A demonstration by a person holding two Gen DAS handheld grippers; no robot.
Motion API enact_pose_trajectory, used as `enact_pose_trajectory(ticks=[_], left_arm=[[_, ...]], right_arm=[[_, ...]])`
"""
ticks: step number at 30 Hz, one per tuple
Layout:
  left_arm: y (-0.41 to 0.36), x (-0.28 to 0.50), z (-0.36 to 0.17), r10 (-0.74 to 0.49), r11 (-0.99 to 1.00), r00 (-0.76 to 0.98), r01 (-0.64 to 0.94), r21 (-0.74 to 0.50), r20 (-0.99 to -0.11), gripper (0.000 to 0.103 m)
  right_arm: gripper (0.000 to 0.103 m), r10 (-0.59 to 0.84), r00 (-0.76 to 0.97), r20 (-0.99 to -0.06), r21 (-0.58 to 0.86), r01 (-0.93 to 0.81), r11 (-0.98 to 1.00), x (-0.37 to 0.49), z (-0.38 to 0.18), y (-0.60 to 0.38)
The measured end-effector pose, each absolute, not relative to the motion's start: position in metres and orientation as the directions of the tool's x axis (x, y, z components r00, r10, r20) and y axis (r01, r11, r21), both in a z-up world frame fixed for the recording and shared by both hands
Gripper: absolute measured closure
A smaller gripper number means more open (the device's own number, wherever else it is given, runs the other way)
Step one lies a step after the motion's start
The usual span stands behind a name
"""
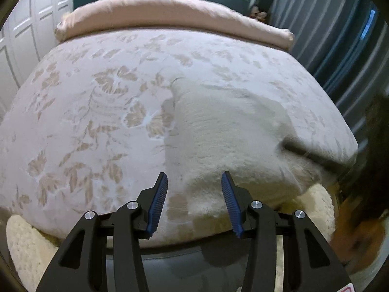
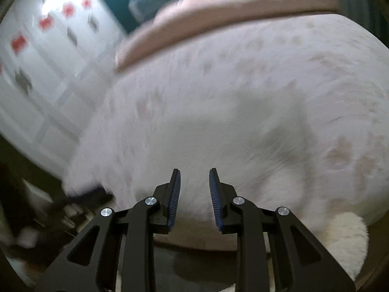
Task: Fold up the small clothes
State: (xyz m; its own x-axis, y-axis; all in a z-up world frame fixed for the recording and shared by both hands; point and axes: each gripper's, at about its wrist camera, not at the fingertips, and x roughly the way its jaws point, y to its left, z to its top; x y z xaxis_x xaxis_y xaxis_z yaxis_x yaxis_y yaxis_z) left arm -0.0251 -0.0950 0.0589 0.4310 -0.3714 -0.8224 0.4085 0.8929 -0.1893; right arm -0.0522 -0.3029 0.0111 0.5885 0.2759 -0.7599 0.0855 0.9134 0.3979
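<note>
Nearest the lens in the left wrist view is the left gripper [image 1: 194, 182], its two black fingers with blue ribbed pads [image 1: 159, 202] spread wide apart and holding nothing. It hangs just over the near edge of the bed [image 1: 85, 121], tips pointing forward and slightly down toward the far end.

No box, basket or other container shows in either view.

The cream garment [image 1: 231, 131] lies flat on the flowered bedspread, toward the near right corner of the bed. Its near hem reaches the near edge, just ahead of the left gripper's right finger, and a dark fold or opening shows at its right side. A pink folded blanket [image 1: 170, 12] runs along the far edge of the bed. A fluffy cream rug [image 1: 26, 250] peeks out below the near edge.

The left view is sharp and shows the leaf pattern, the white cupboard doors at the left and striped curtains at the right. The right wrist view is smeared by motion; there the garment [image 2: 255, 126] is only a pale patch on the bed [image 2: 316, 60], and its outline cannot be made out. That view alone shows a white panel with red and grey marks [image 2: 46, 43] at the left.

The right gripper [image 2: 194, 182] is partly open, fingers closer together than the left pair, nothing between them. It too sits above the near edge, aimed across the bed.
</note>
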Motion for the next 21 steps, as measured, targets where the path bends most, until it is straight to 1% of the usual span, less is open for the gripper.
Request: enact_pose_trajectory(ticks=[1,2,3,5,7,8,10,11,13,14,16,18,20,21], left_arm=[[-0.095,-0.022,0.058,-0.372,0.896,0.429,0.397,-0.198,-0.823,0.059],[-0.095,-0.022,0.058,-0.368,0.898,0.428,0.394,-0.196,-0.825,0.059],[-0.096,-0.022,0.058,-0.361,0.9,0.43,0.394,-0.188,-0.828,0.059],[-0.1,-0.022,0.057,-0.34,0.903,0.435,0.4,-0.159,-0.834,0.059],[-0.103,-0.021,0.054,-0.324,0.904,0.432,0.404,-0.14,-0.842,0.059],[-0.105,-0.021,0.053,-0.323,0.904,0.429,0.404,-0.14,-0.844,0.059],[-0.111,-0.022,0.051,-0.327,0.902,0.421,0.405,-0.147,-0.846,0.059],[-0.115,-0.021,0.049,-0.327,0.901,0.415,0.409,-0.148,-0.849,0.059],[-0.123,-0.02,0.047,-0.334,0.896,0.41,0.418,-0.15,-0.849,0.059],[-0.129,-0.02,0.045,-0.329,0.895,0.408,0.423,-0.143,-0.852,0.059],[-0.139,-0.018,0.038,-0.314,0.896,0.402,0.425,-0.128,-0.86,0.059],[-0.144,-0.017,0.031,-0.302,0.9,0.387,0.417,-0.126,-0.871,0.059],[-0.149,-0.017,0.028,-0.28,0.906,0.392,0.41,-0.106,-0.876,0.059],[-0.151,-0.018,0.028,-0.273,0.907,0.398,0.41,-0.096,-0.876,0.059]], right_arm=[[0.079,0.254,0.502,-0.827,0.33,0.067,0.942,-0.039,-0.017,-0.282],[0.079,0.221,0.468,-0.856,0.279,0.057,0.959,-0.035,-0.033,-0.272],[0.079,0.197,0.466,-0.863,0.239,0.033,0.97,-0.035,-0.042,-0.264],[0.079,0.159,0.485,-0.86,0.186,0.008,0.982,-0.036,-0.029,-0.258],[0.079,0.181,0.515,-0.838,0.234,0.039,0.971,-0.041,-0.008,-0.269],[0.079,0.202,0.555,-0.807,0.283,0.064,0.957,-0.047,0.006,-0.281],[0.079,0.172,0.608,-0.775,0.302,0.117,0.946,-0.059,0.022,-0.302],[0.079,0.13,0.622,-0.772,0.291,0.164,0.943,-0.067,0.025,-0.316],[0.078,0.103,0.594,-0.797,0.281,0.213,0.936,-0.068,0.013,-0.332],[0.079,0.088,0.546,-0.833,0.262,0.25,0.932,-0.066,-0.006,-0.343],[0.081,0.104,0.5,-0.86,0.266,0.264,0.927,-0.061,-0.029,-0.353],[0.08,0.12,0.519,-0.846,0.297,0.272,0.916,-0.062,-0.021,-0.355],[0.078,0.095,0.573,-0.814,0.3,0.276,0.913,-0.066,0.005,-0.354],[0.072,0.081,0.589,-0.804,0.298,0.28,0.913,-0.075,0.009,-0.357]])
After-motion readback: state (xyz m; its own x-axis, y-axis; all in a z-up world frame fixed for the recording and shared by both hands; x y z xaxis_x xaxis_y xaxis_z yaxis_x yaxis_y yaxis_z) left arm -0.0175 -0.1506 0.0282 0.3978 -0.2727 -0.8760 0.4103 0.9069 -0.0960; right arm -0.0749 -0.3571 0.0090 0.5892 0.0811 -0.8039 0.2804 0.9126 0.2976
